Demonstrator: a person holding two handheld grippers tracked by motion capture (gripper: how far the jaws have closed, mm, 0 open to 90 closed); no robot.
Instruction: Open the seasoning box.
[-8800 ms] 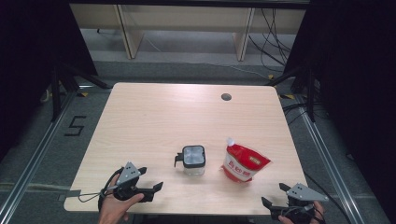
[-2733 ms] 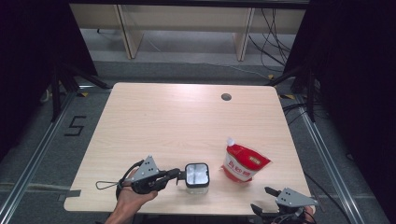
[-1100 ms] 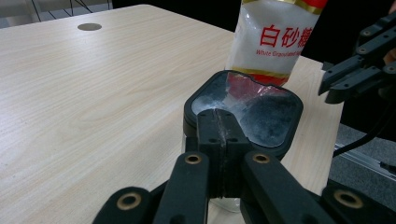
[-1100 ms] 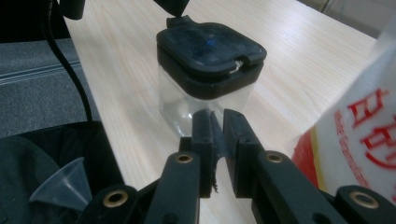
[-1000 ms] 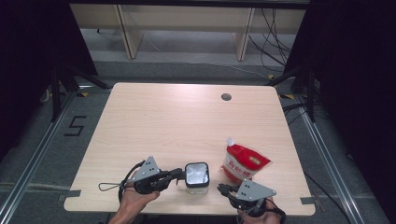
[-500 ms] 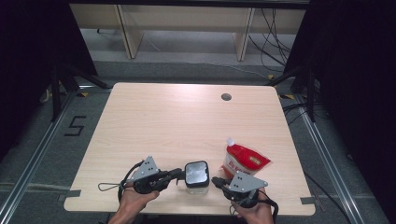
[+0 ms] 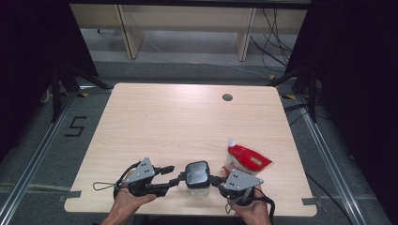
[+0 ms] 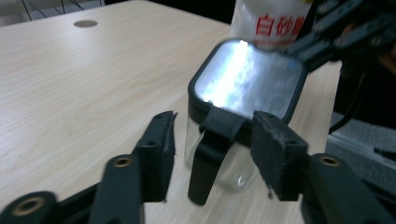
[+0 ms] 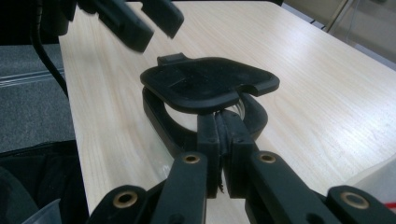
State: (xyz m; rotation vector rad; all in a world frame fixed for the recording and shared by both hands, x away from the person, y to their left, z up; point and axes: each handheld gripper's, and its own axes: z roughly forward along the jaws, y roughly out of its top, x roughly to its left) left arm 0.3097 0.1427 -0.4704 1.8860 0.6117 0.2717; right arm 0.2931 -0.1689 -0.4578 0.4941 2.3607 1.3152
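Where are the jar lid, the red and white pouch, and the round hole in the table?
jar lid (image 7: 197, 172), high view, middle of its dark top.
red and white pouch (image 7: 246, 161), high view, red front face.
round hole (image 7: 227, 97), high view, its centre, far side of the table.

we see two black grippers (image 7: 171, 176) (image 7: 217, 180), each topped by a grey three-cornered plate, brass-ringed pivots, black trailing cables.

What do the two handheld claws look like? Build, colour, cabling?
Both match: the left claw and right claw are black, each topped by a grey three-cornered plate and trailing a black cable. Close up, the jaws are jointed black bars with brass-coloured pivot rivets and flat, rough black pads. No sleeves reach the wrists.
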